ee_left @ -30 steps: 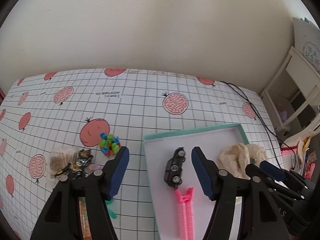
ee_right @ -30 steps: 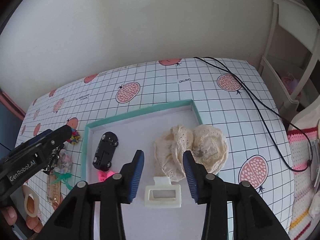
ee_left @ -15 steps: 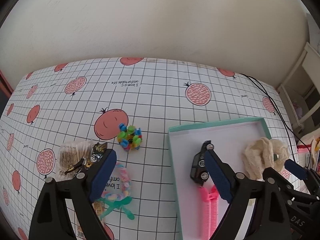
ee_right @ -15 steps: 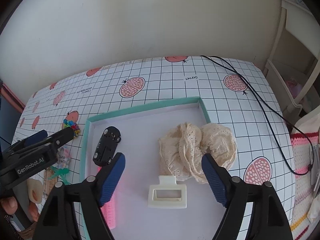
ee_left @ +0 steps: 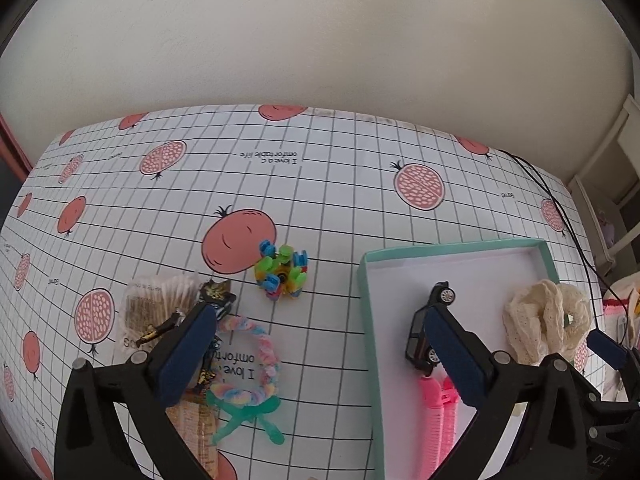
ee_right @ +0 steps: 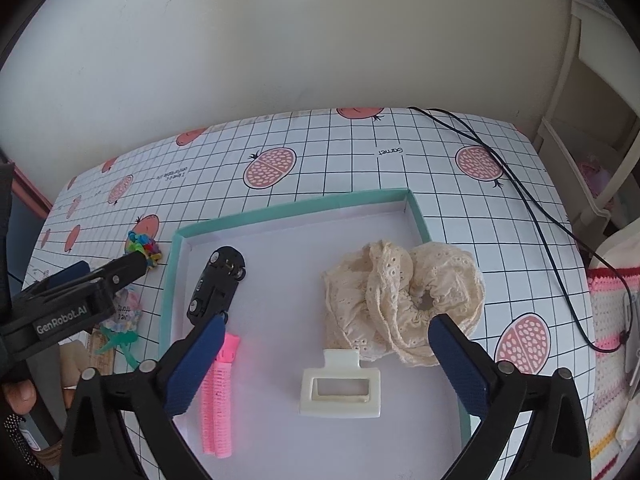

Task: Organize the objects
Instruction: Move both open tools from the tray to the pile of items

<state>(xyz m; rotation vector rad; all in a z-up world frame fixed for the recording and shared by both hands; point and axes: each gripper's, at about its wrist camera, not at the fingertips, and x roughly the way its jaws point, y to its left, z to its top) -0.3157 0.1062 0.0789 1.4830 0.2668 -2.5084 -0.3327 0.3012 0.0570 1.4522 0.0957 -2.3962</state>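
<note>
A teal-rimmed white tray (ee_right: 288,210) (ee_left: 452,249) holds a black toy car (ee_right: 218,286) (ee_left: 430,322), a pink hair roller (ee_right: 218,392), a cream claw clip (ee_right: 340,390) and a cream lace scrunchie (ee_right: 404,300) (ee_left: 544,326). Left of the tray lie a multicoloured bead toy (ee_left: 282,272), a pastel bracelet (ee_left: 256,360), a green star-shaped piece (ee_left: 248,416) and a cotton-swab pack (ee_left: 156,312). My left gripper (ee_left: 320,344) is open and empty over the table left of the tray. My right gripper (ee_right: 326,354) is open and empty above the claw clip.
A black cable (ee_right: 532,208) runs across the table's right side. A white shelf unit (ee_right: 596,128) stands at the right. A knitted striped cloth (ee_right: 608,360) lies beyond the right edge. The wall is behind the table.
Both grippers have opened wide. The left gripper has moved left, away from the toy car and towards the loose objects. The right gripper has backed off a little.
</note>
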